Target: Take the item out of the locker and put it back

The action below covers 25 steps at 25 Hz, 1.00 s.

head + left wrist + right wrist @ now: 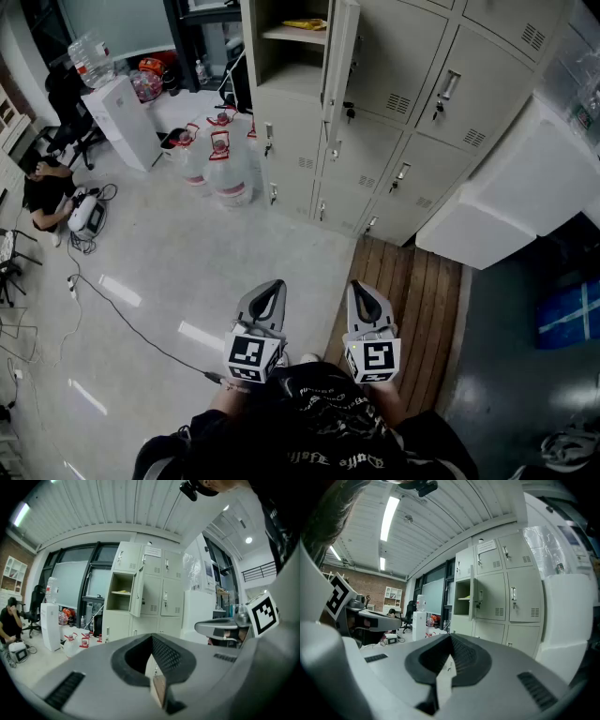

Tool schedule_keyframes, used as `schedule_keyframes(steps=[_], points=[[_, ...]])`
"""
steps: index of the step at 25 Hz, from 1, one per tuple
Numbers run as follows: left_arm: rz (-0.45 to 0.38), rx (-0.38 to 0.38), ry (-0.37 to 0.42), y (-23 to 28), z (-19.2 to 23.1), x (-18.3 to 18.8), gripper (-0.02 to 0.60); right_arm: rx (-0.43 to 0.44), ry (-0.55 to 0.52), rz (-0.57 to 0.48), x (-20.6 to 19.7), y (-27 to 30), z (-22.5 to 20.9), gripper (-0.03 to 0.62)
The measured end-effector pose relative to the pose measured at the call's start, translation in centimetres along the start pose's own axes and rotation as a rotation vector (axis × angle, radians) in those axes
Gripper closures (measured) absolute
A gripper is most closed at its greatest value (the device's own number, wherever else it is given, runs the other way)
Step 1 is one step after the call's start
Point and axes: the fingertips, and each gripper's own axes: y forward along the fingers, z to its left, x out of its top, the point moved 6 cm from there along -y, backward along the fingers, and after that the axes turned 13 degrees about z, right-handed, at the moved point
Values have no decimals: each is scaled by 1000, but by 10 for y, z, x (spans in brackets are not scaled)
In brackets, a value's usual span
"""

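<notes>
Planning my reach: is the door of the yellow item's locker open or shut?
Open. The locker door stands swung out, baring the yellow item inside.

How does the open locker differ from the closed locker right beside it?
The open locker has its door swung outward; the closed locker keeps its door flush. The open locker shows a shelf with a yellow item; the closed locker hides its inside. Both are pale grey metal.

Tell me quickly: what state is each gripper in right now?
Left gripper: closed, nothing between its jaws.
Right gripper: closed, nothing between its jaws.
</notes>
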Motion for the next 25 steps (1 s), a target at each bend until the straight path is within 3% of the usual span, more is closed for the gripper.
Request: schedule_keyframes(steps=[9, 14, 25], points=[[-8, -15, 7, -4, 12, 0, 574, -39, -19, -4, 8, -5, 15, 591], [-3, -27, 8, -3, 20, -2, 574, -73, 51, -20, 6, -4, 15, 590], [39, -29, -13, -7, 62, -20, 574, -38, 57, -9, 2, 25, 53, 589]])
